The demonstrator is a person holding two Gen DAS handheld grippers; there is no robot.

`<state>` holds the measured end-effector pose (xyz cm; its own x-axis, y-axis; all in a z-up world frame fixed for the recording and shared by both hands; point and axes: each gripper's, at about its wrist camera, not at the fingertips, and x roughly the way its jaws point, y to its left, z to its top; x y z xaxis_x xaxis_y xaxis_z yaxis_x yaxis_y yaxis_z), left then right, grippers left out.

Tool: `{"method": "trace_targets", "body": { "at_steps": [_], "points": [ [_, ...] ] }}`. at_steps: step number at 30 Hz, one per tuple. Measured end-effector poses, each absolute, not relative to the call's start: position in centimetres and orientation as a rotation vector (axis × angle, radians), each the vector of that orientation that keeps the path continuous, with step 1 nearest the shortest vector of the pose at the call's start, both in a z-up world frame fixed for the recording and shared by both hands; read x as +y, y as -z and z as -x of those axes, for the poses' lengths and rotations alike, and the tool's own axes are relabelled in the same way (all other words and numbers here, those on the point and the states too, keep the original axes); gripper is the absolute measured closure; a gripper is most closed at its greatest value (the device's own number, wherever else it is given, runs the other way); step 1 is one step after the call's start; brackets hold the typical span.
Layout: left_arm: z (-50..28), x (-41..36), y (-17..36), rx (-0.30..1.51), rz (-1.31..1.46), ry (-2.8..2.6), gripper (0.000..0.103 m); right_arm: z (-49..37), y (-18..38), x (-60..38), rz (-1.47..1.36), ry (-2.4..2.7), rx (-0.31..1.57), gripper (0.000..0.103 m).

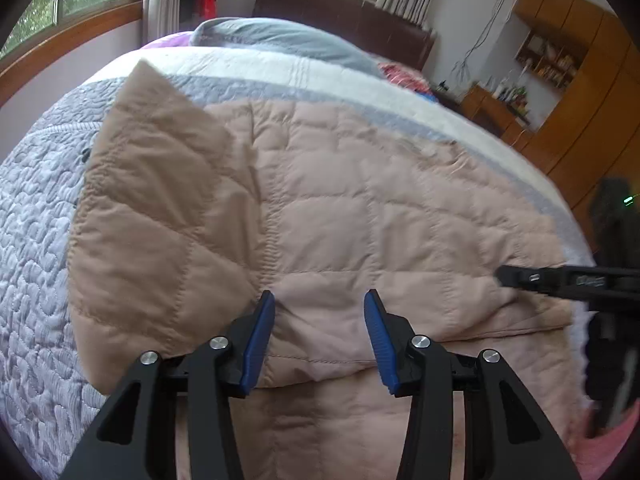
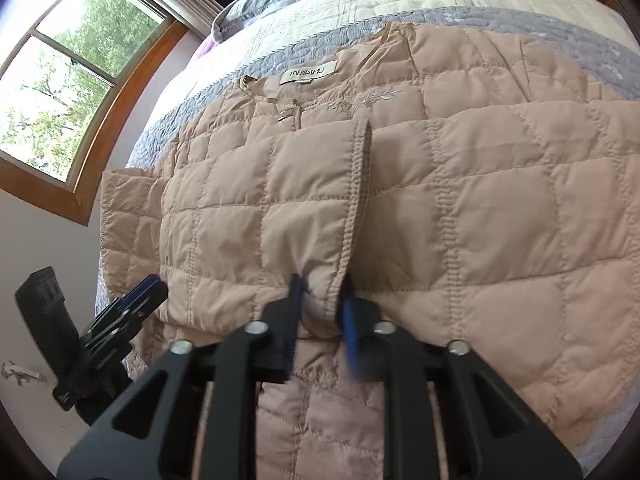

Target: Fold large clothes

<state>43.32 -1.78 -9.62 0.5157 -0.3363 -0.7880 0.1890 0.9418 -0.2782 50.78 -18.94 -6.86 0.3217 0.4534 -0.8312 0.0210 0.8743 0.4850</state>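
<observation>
A large beige quilted jacket (image 1: 340,208) lies spread on the bed, with a sleeve folded across its body (image 2: 260,208). Its collar label (image 2: 309,73) faces up at the far side. My left gripper (image 1: 320,336) is open, its blue pads (image 1: 260,344) standing just above the folded hem edge, holding nothing. My right gripper (image 2: 322,312) is closed on the cuff end of the folded sleeve (image 2: 352,216). The right gripper also shows at the right edge of the left wrist view (image 1: 504,276), and the left gripper at the lower left of the right wrist view (image 2: 140,296).
The bed carries a grey and white quilted bedspread (image 1: 36,208) with a grey pillow (image 1: 280,40) at its head. A window (image 2: 72,80) is on the left wall. Wooden cabinets and shelves (image 1: 560,80) stand on the right.
</observation>
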Motion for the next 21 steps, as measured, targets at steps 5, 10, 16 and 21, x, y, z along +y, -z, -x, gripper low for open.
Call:
{"method": "trace_targets", "body": {
  "at_steps": [5, 10, 16, 21],
  "points": [
    [-42.4, -0.9, 6.4, 0.88, 0.185, 0.307, 0.057, -48.8, 3.8, -21.7, -0.428, -0.246, 1.119, 0.094],
    [-42.8, -0.5, 5.1, 0.848, 0.164, 0.253, 0.057, -46.6, 1.1, -25.8, -0.428, -0.155, 1.051, 0.094],
    [-44.2, -1.3, 7.3, 0.92, 0.131, 0.225, 0.057, -45.3, 0.9, -29.5, -0.449, -0.086, 1.032, 0.095],
    [-45.3, -2.3, 10.0, 0.981, 0.087, 0.208, 0.057, -46.0, 2.8, -29.6, -0.427, -0.04, 1.063, 0.095]
  ]
}}
